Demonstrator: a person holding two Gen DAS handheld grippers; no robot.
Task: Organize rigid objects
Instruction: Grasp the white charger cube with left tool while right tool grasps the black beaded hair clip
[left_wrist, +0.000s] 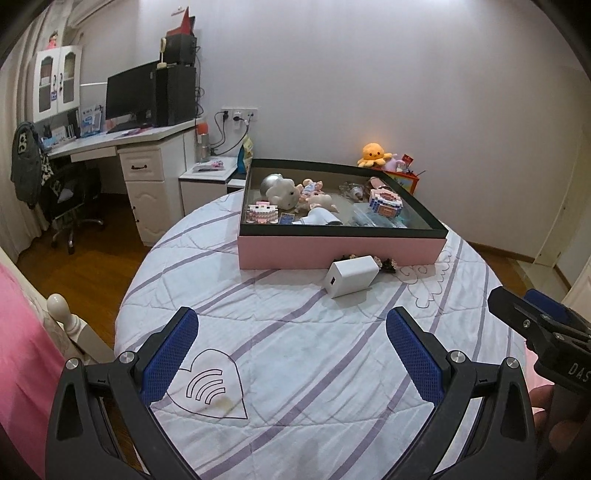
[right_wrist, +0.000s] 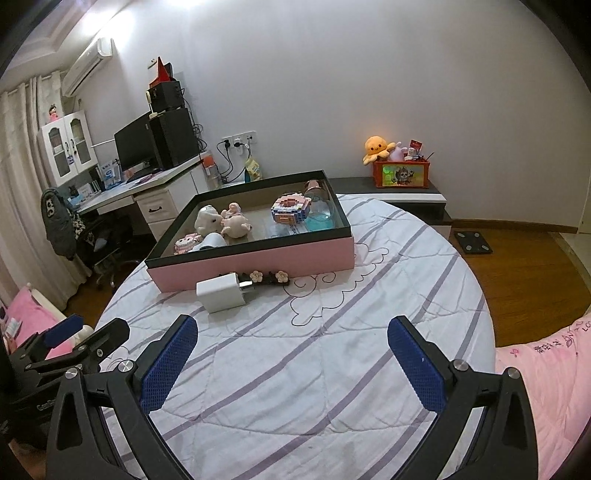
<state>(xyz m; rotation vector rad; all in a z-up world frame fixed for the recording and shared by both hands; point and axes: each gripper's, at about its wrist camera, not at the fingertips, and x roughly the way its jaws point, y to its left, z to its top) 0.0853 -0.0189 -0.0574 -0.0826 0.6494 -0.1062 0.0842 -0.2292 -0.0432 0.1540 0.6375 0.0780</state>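
Note:
A white charger cube (left_wrist: 351, 276) lies on the striped quilt just in front of a shallow pink box with a black rim (left_wrist: 340, 248). It also shows in the right wrist view (right_wrist: 221, 291), with a dark flower hair clip (right_wrist: 267, 277) beside it against the box (right_wrist: 258, 264). The box holds plush toys, brick models and a glass bottle. My left gripper (left_wrist: 291, 350) is open and empty, short of the charger. My right gripper (right_wrist: 293, 362) is open and empty, to the right of the charger and nearer than it.
The round bed's quilt (left_wrist: 295, 369) drops to a wooden floor on the left and right. A desk with a monitor (left_wrist: 129, 96) stands far left. A low bench bears an orange toy bin (right_wrist: 400, 173). A scale (right_wrist: 472, 242) lies on the floor. A pink duvet (right_wrist: 546, 376) is at right.

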